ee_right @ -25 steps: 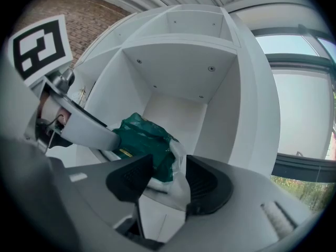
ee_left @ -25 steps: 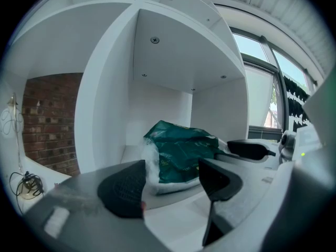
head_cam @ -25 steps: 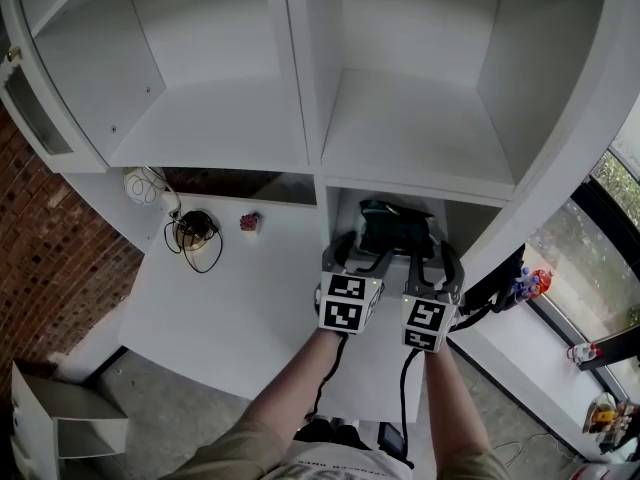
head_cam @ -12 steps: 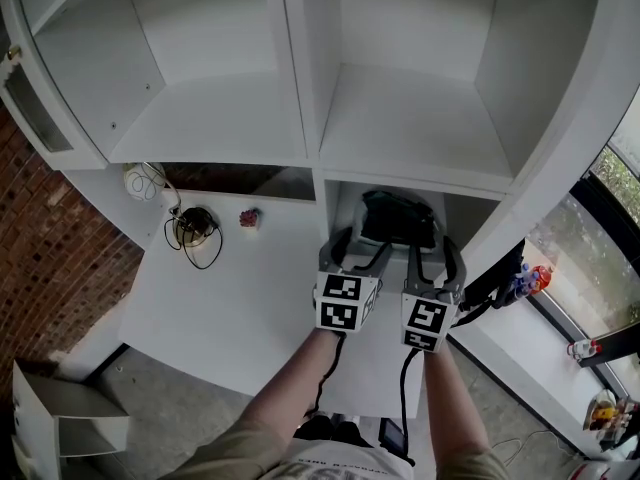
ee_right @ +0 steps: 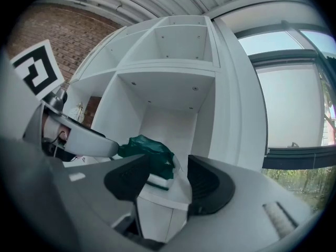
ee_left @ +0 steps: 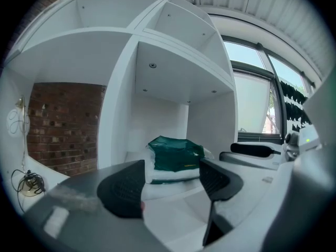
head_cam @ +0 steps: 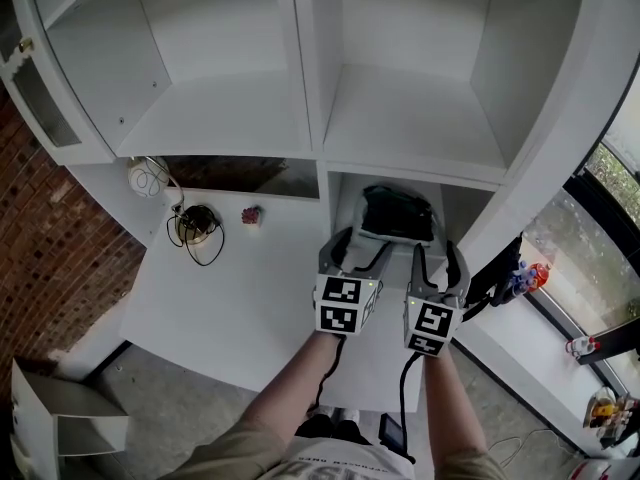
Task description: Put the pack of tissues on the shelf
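The pack of tissues (head_cam: pixel 398 215), dark green on top with white showing beneath, is lying inside the low compartment (head_cam: pixel 337 203) of the white shelf unit (head_cam: pixel 308 88), just right of the head view's centre. It is sitting on the compartment's floor, close to the front edge, with the upright divider on its left and the unit's side panel on its right.

Both grippers are hanging side by side at the mouth of that compartment, just below the pack in the frame. The left gripper (head_cam: pixel 358 253) is holding its jaws apart. In the left gripper view the pack (ee_left: pixel 176 159) is showing beyond the tips, clear of both pads. The right gripper (head_cam: pixel 437 263) has just been opening its jaws. They are standing wide with nothing between them, and in the right gripper view the pack (ee_right: pixel 149 154) is lying farther in, untouched. One finger of the left gripper is crossing the left of that view, partly covering the pack.

The bigger compartments above are filling the top of the frame. Left of the grippers a white table (head_cam: pixel 230 298) is carrying a coiled dark cable (head_cam: pixel 198 230), a small red thing (head_cam: pixel 250 215) and a white round object (head_cam: pixel 147 180) too small to identify. A brick wall (head_cam: pixel 50 248) is running down the left edge, and a window (head_cam: pixel 600 208) is showing at the right.
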The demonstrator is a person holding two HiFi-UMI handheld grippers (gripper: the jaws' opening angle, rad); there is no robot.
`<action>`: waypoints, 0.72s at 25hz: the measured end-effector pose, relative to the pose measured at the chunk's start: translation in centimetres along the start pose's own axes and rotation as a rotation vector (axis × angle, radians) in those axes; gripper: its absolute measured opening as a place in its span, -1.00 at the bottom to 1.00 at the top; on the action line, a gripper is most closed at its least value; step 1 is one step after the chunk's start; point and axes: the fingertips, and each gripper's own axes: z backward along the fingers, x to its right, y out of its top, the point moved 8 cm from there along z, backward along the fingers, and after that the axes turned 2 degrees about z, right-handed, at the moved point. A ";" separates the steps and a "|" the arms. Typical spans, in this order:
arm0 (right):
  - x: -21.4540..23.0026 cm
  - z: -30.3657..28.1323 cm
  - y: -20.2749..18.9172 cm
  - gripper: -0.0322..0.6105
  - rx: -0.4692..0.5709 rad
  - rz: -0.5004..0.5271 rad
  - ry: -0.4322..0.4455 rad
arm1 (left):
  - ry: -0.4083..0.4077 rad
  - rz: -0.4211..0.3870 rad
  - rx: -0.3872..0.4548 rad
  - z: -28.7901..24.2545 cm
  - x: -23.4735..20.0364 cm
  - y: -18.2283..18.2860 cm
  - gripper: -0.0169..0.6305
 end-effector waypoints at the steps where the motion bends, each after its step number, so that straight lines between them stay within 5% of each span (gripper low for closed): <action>1: 0.0 0.4 0.0 -0.19 0.000 -0.007 -0.001 | 0.001 0.000 0.002 0.3 0.1 0.0 0.10; 9: -0.1 3.7 0.5 -0.39 -0.011 -0.064 0.013 | -0.005 -0.023 0.031 3.2 1.2 0.0 0.00; 18: -0.9 7.3 1.6 -0.69 0.014 -0.070 0.028 | -0.009 -0.046 0.075 7.2 2.4 0.2 -0.50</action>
